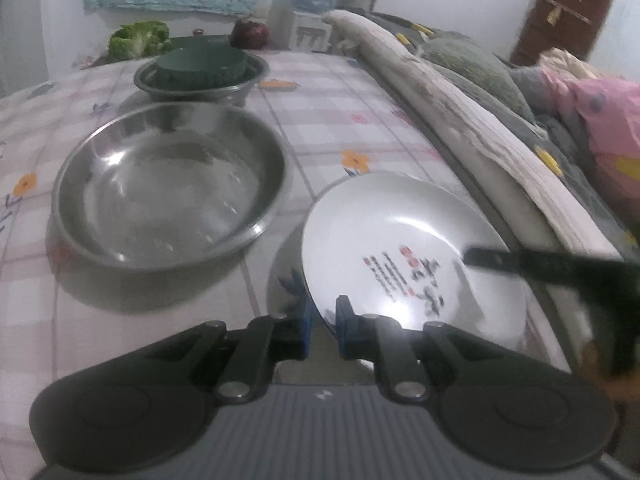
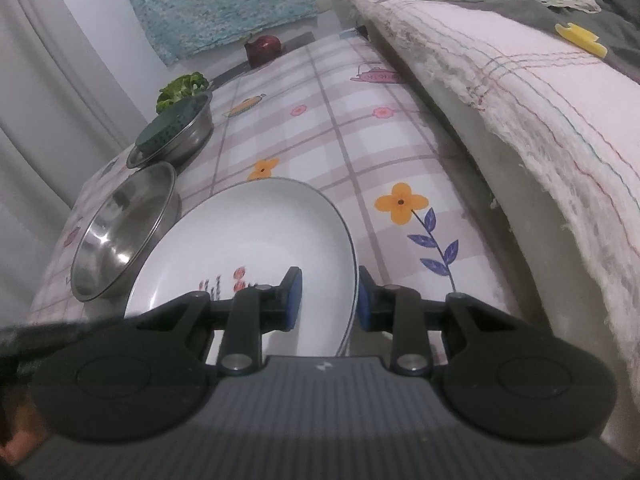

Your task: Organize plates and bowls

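Left gripper clamped on near rim of white plate. Right gripper spread astride opposite rim, pads apart. Steel bowl beside plate on tablecloth.

Broccoli and apple beyond floral tablecloth.

the right gripper is straddling the rim of a white plate, one pad over its face, the other outside the edge, a gap showing at each. the plate is tilting over a checked cloth. a steel bowl is sitting just left, another bowl behind it.
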`<state>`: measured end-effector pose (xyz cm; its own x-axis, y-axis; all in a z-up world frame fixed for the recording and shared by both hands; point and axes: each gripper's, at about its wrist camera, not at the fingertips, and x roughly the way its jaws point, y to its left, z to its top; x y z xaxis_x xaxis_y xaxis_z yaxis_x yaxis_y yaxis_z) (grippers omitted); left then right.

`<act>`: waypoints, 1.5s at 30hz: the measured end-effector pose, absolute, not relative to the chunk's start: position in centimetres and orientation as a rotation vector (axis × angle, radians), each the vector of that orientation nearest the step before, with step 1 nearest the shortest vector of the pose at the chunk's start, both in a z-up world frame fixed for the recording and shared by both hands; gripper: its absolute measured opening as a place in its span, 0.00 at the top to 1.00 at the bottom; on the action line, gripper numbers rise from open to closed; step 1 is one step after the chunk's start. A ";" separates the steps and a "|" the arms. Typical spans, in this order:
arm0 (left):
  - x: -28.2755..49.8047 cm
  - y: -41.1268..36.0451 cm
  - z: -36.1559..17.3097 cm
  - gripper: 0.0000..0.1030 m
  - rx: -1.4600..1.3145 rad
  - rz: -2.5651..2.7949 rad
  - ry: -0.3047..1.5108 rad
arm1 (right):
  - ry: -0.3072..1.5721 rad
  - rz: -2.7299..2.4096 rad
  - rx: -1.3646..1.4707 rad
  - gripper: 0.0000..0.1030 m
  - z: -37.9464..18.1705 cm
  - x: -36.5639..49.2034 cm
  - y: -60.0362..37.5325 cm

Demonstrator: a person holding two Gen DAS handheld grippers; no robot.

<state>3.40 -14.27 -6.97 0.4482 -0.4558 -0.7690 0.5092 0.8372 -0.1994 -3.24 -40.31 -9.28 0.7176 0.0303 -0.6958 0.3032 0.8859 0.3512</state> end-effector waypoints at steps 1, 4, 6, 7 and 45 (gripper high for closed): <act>2.9 -14.1 -7.0 0.85 0.064 -0.608 0.934 | 0.763 -0.157 0.467 0.73 -9.3 -3.1 -40.4; 2.7 -13.8 -7.0 0.83 0.053 -0.623 0.938 | 0.766 -0.161 0.454 0.73 -9.2 -2.6 -40.4; 2.9 -13.6 -7.0 0.83 0.046 -0.625 0.941 | 0.771 -0.169 0.441 0.73 -9.1 -2.5 -40.1; 3.0 -13.6 -7.0 0.83 0.055 -0.622 0.934 | 0.773 -0.172 0.437 0.73 -9.1 -2.5 -40.0; 4.5 -17.2 -7.6 0.73 0.208 -0.540 0.896 | 0.776 -0.214 0.283 0.73 -9.0 -4.1 -37.2</act>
